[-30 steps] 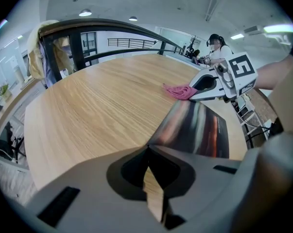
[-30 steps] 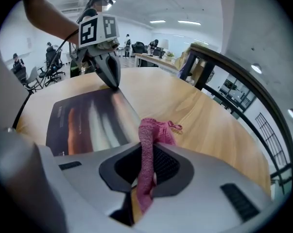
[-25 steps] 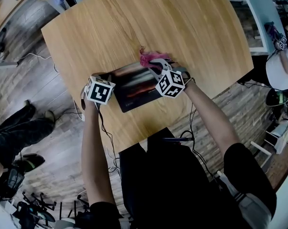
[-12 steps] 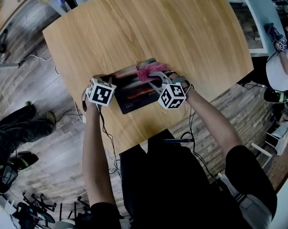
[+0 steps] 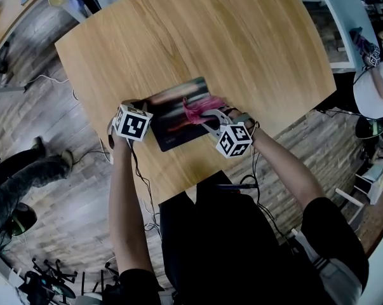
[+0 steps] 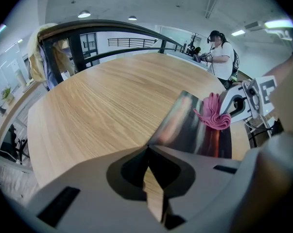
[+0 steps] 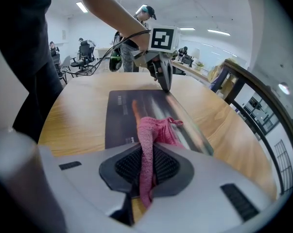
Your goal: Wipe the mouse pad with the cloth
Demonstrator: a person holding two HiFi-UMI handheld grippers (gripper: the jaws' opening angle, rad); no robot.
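Gripping cloth (image 7: pixel 156 129) on the mouse pad (image 5: pixel 170 127), right tool (image 7: pixel 146 153); left tool (image 6: pixel 147 148) clenched at its edge.

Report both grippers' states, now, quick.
Left gripper: closed, pinching the corner of the mouse pad.
Right gripper: closed on the pink cloth.

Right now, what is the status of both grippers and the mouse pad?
Right gripper shut on pink cloth, cloth on mouse pad. Left gripper shut on pad's edge. Nothing in the way.
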